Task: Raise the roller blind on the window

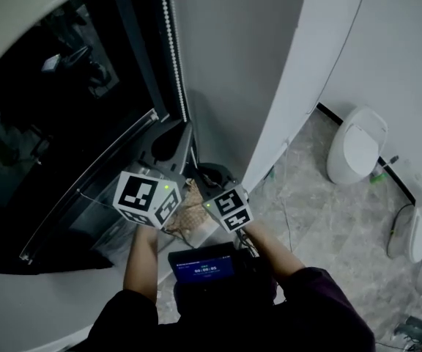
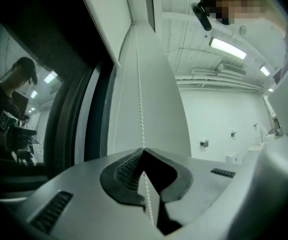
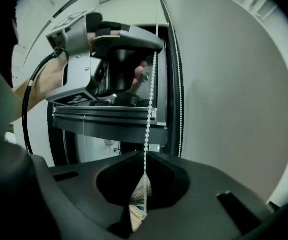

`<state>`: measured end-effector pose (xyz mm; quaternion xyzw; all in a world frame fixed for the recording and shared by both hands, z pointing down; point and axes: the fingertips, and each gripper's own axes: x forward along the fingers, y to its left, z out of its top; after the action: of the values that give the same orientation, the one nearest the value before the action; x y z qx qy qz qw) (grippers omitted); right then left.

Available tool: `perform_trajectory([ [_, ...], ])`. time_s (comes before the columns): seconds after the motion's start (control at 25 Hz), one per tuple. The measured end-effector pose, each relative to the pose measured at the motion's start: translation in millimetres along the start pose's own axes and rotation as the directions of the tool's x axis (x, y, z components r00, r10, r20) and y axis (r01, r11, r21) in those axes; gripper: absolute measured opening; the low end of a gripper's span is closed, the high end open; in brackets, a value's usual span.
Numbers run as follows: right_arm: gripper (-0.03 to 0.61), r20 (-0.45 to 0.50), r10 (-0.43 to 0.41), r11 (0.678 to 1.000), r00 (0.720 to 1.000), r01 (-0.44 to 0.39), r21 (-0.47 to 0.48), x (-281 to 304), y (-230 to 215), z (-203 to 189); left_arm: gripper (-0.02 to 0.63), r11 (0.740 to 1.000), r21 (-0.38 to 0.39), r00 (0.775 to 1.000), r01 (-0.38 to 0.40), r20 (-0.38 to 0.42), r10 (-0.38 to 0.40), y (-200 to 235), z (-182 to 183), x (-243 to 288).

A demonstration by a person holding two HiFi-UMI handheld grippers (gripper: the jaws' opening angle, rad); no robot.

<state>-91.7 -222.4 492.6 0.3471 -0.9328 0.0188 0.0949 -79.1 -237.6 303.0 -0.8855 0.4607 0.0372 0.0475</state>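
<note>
The white bead chain (image 1: 171,44) of the roller blind hangs down the window's right edge. My left gripper (image 1: 184,132) points up along the chain, jaws shut on it (image 2: 143,153), and the beads run on upward (image 2: 139,99). Just below sits my right gripper (image 1: 209,185), shut on the same chain (image 3: 145,155). In the right gripper view the left gripper (image 3: 146,40) is directly above, a hand around its handle. The blind's dark bottom rail (image 3: 106,118) crosses behind the chain. A second strand (image 3: 180,99) hangs to the right.
Dark window glass (image 1: 57,138) fills the left. A white wall panel (image 1: 269,72) stands to the right of the chain. White sanitary fixtures (image 1: 356,145) sit on the marble floor at the right. A beige mesh thing (image 1: 187,213) lies under the grippers. A lit screen (image 1: 204,268) hangs at the person's chest.
</note>
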Motion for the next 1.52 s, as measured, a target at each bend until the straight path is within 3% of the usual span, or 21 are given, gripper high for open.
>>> perform_trajectory([
  [0.08,0.017,0.022,0.052,0.998,0.998,-0.053,0.044,-6,5,-3,0.009,0.999,-0.03,1.0,-0.01,0.022,0.011,2,-8,-4],
  [0.16,0.06,0.089,0.089,0.99,0.992,-0.098,0.106,-19,0,20,0.009,0.999,-0.044,1.0,-0.024,0.007,0.024,5,-25,-6],
  [0.32,0.066,0.288,0.065,0.982,0.955,-0.113,0.152,-52,-28,135,0.009,0.995,-0.099,0.994,-0.03,-0.105,0.02,6,-89,-7],
  [0.44,0.066,0.368,0.086,0.991,0.926,-0.119,0.068,-63,-35,221,0.009,0.993,-0.116,0.985,-0.004,-0.169,-0.016,-8,-124,-8],
  [0.56,0.064,0.352,0.064,0.997,0.934,-0.049,-0.053,-55,-38,266,0.009,0.994,-0.102,0.978,0.029,-0.201,-0.049,-23,-139,-6],
  [0.64,0.02,0.317,0.04,0.996,0.948,-0.01,-0.094,-49,-36,269,0.009,0.991,-0.128,0.978,0.039,-0.197,-0.064,-24,-140,-8],
  [0.72,0.015,0.304,0.029,0.994,0.952,0.004,-0.106,-49,-33,265,0.011,0.977,-0.206,0.987,0.044,-0.14,-0.074,-15,-123,-16],
  [0.84,0.015,0.257,0.018,0.995,0.966,0.009,-0.101,-45,-36,241,0.015,0.968,-0.245,0.998,0.061,0.021,-0.058,4,-41,-30],
  [0.92,0.015,0.212,0.006,0.996,0.977,0.013,-0.086,-38,-41,215,0.017,0.982,-0.17,0.993,0.088,0.097,-0.072,7,28,-30],
  [1.0,0.015,0.197,-0.006,0.995,0.98,0.025,-0.093,-33,-40,194,0.017,0.993,-0.061,0.989,0.1,0.117,-0.093,4,82,-21],
  [1.12,0.016,0.21,-0.006,0.995,0.978,0.026,-0.094,-31,-30,179,0.025,0.993,0.042,0.989,0.111,0.098,-0.115,-3,123,3],
  [1.28,0.017,0.172,0.011,0.995,0.985,0.006,-0.098,-27,-13,152,0.023,0.993,0.072,0.994,0.094,0.05,-0.098,-5,122,21],
  [1.4,0.017,0.093,0.036,0.997,0.995,-0.03,-0.073,-28,-11,119,0.017,0.997,-0.01,0.997,0.074,0.031,-0.074,3,82,21],
  [1.44,0.017,0.09,0.047,0.998,0.995,-0.042,-0.052,-32,-14,116,0.017,0.997,-0.042,0.998,0.065,0.021,-0.065,7,66,19],
  [1.52,0.019,0.18,0.063,0.998,0.982,-0.064,0.002,-48,-20,140,0.015,0.996,-0.074,0.999,0.048,-0.022,-0.05,12,30,14],
])
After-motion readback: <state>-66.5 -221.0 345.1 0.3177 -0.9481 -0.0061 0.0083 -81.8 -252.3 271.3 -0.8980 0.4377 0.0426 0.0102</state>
